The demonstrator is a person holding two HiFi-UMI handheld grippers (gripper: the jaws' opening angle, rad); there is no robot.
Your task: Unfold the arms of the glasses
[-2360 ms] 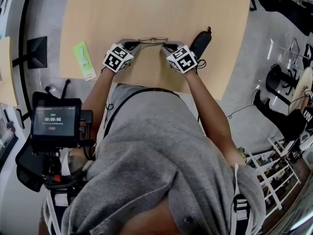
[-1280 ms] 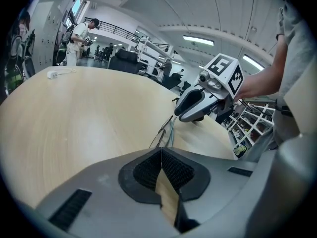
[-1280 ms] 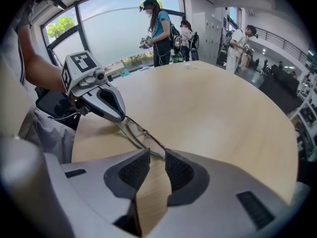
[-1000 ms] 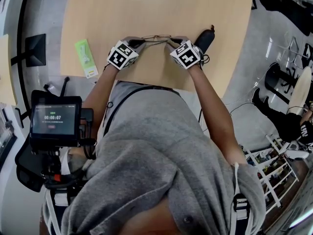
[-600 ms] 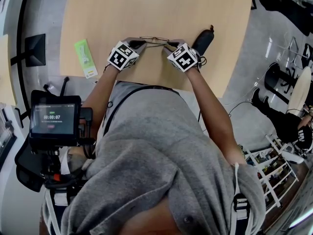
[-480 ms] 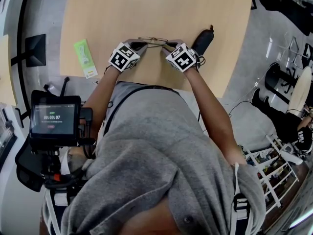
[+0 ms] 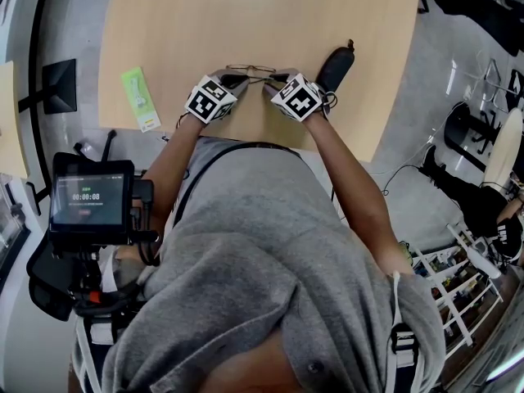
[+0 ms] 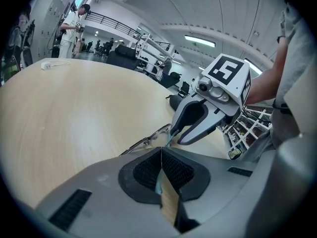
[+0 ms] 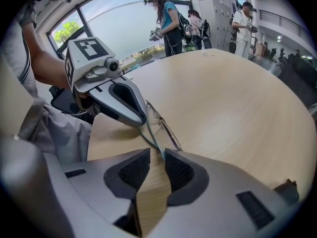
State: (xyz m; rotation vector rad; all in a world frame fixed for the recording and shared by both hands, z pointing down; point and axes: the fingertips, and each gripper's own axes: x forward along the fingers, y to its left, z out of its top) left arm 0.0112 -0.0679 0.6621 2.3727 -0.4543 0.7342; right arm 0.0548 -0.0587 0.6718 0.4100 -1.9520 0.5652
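Your left gripper (image 7: 230, 79) stays clenched on one arm of the glasses (image 7: 252, 70), which sit by the near edge of the table (image 7: 246, 15). Both grippers have drawn closer together. Your right gripper (image 7: 275, 81) is slack round the other arm, its pads not pinching. Unfolding looks nearly done.

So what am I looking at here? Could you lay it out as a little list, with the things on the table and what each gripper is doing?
surface: light wooden table
object handled: thin-framed glasses, between the two grippers
left gripper: shut on a thin part of the glasses
right gripper: jaws slightly apart, a thin glasses arm between them
at the table's right edge: black case
at the table's left edge: green packet
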